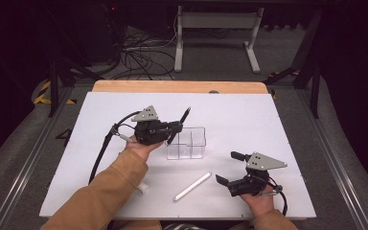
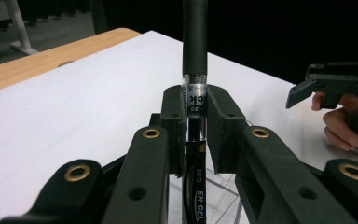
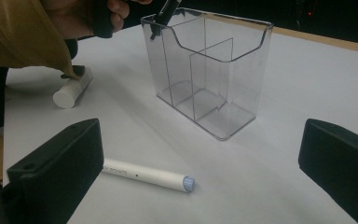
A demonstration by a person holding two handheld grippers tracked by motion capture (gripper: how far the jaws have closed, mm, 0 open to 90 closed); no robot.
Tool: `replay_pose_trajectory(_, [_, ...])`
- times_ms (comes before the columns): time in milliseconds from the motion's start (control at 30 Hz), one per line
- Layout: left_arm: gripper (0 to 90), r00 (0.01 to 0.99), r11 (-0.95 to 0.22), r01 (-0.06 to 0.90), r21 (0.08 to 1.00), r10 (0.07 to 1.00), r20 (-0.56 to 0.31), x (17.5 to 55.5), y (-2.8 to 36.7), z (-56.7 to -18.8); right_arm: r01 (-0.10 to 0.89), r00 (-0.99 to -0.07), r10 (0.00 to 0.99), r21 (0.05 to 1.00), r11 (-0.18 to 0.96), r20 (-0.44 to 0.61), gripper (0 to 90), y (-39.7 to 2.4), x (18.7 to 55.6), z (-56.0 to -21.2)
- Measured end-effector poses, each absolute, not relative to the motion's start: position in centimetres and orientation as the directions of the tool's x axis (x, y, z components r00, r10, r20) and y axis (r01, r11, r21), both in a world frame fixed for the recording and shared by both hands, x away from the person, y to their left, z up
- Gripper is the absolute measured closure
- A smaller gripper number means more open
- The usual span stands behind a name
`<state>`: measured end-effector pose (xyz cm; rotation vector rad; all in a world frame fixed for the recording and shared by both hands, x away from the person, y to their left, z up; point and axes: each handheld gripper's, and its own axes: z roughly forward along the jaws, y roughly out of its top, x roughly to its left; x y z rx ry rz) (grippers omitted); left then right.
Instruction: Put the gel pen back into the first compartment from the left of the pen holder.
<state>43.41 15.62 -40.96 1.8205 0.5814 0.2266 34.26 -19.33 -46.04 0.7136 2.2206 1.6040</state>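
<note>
Pen (image 1: pixel 179 125) clamped in the left gripper (image 1: pixel 175 128) is the whole story here: jaws pinched tight on the barrel just below the dark grip, and it's held tilted over the near-left corner of the clear organizer (image 1: pixel 187 143), probably so the lower end can drop into a compartment. In the right gripper view that end sits right at the box rim, though I can't tell if it's inside yet. The right gripper (image 1: pixel 226 167) hangs over the white table (image 1: pixel 249 115) with jaws spread wide and nothing in them, near the white marker (image 1: pixel 192 186), which looks like the next pick. Another white marker (image 3: pixel 72 91) lies by the tan sleeve (image 1: pixel 110 191).
</note>
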Motion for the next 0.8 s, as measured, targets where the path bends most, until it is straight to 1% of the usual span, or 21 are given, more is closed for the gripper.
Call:
replay_pose_trajectory(33, [78.7,0.860,-0.238,0.261,0.936,0.498,-0.113,43.5,15.7,-41.0,0.212,-0.828,0.559,0.945,0.249,0.039,0.1,-19.3,34.3,-46.0])
replay_pose_trajectory(67, [78.7,0.860,-0.231,0.269,0.935,0.496,-0.124,43.4,15.7,-41.0,0.212,-0.828,0.559,0.945,0.249,0.039,0.1,-19.3,34.3,-46.0])
replay_pose_trajectory(200, [78.2,0.863,-0.252,0.261,0.932,0.494,-0.108,43.2,15.7,-41.0,0.212,-0.829,0.558,0.946,0.247,0.039,0.2,-19.3,34.2,-46.0])
replay_pose_trajectory(233, [76.5,0.862,-0.253,0.261,0.931,0.496,-0.106,43.1,15.7,-40.9,0.211,-0.829,0.558,0.946,0.246,0.040,0.1,-19.3,34.2,-46.0])
replay_pose_trajectory(400, [47.3,0.843,-0.251,0.259,0.933,0.529,-0.092,42.9,16.2,-40.3,0.207,-0.828,0.559,0.948,0.243,0.038,0.1,-19.4,34.2,-46.0])
replay_pose_trajectory(500, [33.0,0.832,-0.254,0.251,0.934,0.550,-0.074,42.6,16.9,-39.6,0.208,-0.827,0.561,0.948,0.239,0.040,0.1,-19.4,34.2,-46.0])
replay_pose_trajectory(533, [29.6,0.827,-0.248,0.255,0.935,0.557,-0.078,42.4,17.2,-39.4,0.208,-0.826,0.562,0.949,0.239,0.040,0.1,-19.4,34.2,-46.0])
replay_pose_trajectory(600, [23.7,0.819,-0.255,0.245,0.935,0.570,-0.059,42.1,17.7,-38.9,0.208,-0.826,0.562,0.949,0.239,0.040,0.1,-19.4,34.2,-46.0])
replay_pose_trajectory(633, [21.9,0.824,-0.252,0.243,0.937,0.563,-0.062,42.0,17.9,-38.7,0.208,-0.826,0.563,0.949,0.238,0.040,0.1,-19.4,34.2,-46.0])
replay_pose_trajectory(667, [21.7,0.826,-0.259,0.229,0.938,0.562,-0.046,41.9,18.2,-38.5,0.207,-0.825,0.563,0.949,0.237,0.039,0.1,-19.4,34.2,-46.0])
replay_pose_trajectory(800, [18.1,0.835,-0.255,0.223,0.941,0.549,-0.049,41.2,18.9,-37.8,0.198,-0.823,0.567,0.954,0.225,0.037,0.3,-19.6,34.2,-45.8])
